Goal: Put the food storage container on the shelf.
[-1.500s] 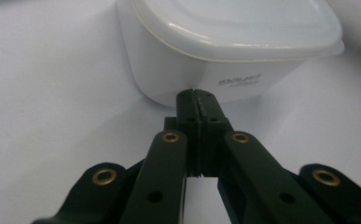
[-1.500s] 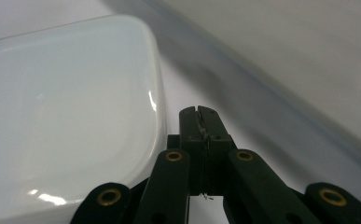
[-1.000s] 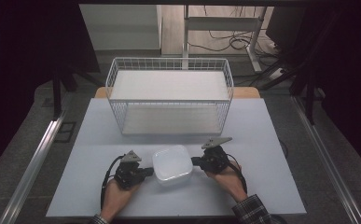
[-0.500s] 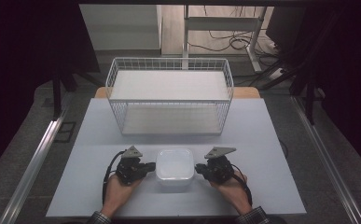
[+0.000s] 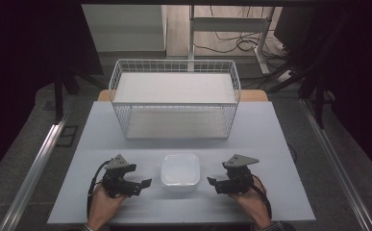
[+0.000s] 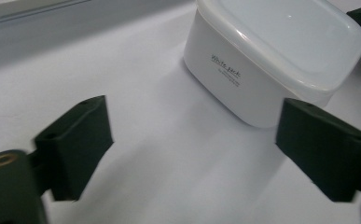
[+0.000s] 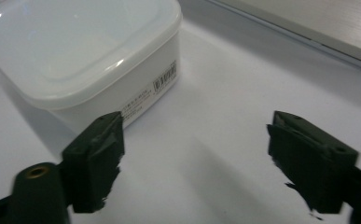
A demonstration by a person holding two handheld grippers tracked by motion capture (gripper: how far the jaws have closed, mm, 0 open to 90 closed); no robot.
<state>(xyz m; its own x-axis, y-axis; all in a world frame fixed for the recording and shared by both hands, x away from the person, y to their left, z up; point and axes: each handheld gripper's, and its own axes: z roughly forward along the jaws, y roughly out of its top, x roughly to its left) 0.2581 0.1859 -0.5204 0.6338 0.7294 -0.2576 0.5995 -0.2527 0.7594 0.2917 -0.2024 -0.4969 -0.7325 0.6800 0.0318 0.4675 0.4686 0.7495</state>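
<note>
A white lidded plastic box (image 5: 179, 171) rests on the table near its front edge, between both hands. My left gripper (image 5: 144, 185) is open a little to the left of the box, apart from it. In the left gripper view the box (image 6: 276, 58) lies ahead at the upper right, beyond the spread jaws of that gripper (image 6: 194, 144). My right gripper (image 5: 212, 184) is open just right of the box, not touching. In the right gripper view the box (image 7: 82, 51) lies at the upper left, past the jaws of this gripper (image 7: 194, 156), which hold nothing.
A white wire basket (image 5: 116, 82) with a white shelf board stands at the back middle of the pale table (image 5: 279, 139). Table edges drop off at left and right beside metal rails (image 5: 34, 168). Cables and a desk frame lie on the floor behind.
Both grippers have let go of the box and drawn outward to the sides. The box, held slightly tilted a second ago, now sits flat on the table.
</note>
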